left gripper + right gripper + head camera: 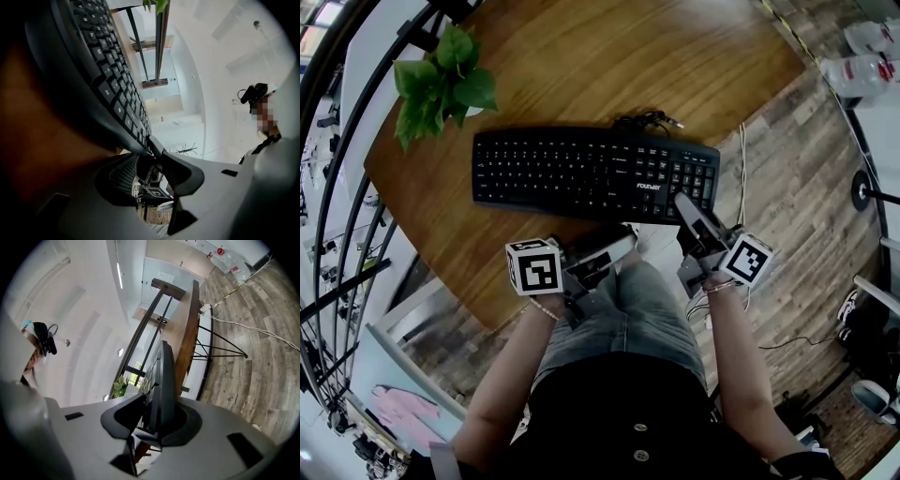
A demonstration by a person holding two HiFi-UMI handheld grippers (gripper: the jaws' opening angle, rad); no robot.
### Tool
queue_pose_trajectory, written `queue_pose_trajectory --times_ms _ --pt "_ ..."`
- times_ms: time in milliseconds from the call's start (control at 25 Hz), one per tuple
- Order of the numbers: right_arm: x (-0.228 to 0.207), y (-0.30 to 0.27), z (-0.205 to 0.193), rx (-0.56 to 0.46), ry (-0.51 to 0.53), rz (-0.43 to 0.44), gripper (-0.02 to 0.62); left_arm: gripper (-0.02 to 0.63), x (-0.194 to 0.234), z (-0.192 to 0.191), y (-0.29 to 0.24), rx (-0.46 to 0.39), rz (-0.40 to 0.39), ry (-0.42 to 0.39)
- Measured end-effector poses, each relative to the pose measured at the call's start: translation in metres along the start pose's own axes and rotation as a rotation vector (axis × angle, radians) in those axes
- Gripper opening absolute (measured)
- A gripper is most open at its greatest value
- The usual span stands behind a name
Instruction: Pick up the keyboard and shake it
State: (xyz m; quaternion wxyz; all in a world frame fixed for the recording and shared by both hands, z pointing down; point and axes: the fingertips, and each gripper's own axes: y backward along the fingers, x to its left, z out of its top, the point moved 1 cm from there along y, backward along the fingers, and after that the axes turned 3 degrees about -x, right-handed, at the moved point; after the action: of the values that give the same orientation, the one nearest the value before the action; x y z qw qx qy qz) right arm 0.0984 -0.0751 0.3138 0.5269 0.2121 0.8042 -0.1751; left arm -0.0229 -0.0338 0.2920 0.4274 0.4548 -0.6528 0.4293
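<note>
between the right gripper's [157, 416] jaws stands the black keyboard [166, 376], seen edge-on, with both pads clenched on its near right corner. at the left gripper [151, 159] the jaws stand apart, released; the keyboard's near edge just reaches their tips, and whether it touches them i cannot tell. in the head view the keyboard lies along the near edge of the round wooden table [609, 66], its cable [647, 120] bunched behind it. a leafy potted plant [441, 80] stands just beyond the keyboard's left end.
</note>
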Motion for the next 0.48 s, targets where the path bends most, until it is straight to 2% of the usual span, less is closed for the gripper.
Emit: queue_pose_trajectory --times_ms 360,480 --pt "-0.014 -0.003 -0.007 -0.01 0.0 -0.034 0.164 0.172 -0.003 0.003 -0.008 0.017 -0.024 0.003" --pt "-0.019 -0.003 -0.007 -0.003 -0.009 -0.036 0.214 0.172 -0.004 0.006 -0.007 -0.011 -0.03 0.043"
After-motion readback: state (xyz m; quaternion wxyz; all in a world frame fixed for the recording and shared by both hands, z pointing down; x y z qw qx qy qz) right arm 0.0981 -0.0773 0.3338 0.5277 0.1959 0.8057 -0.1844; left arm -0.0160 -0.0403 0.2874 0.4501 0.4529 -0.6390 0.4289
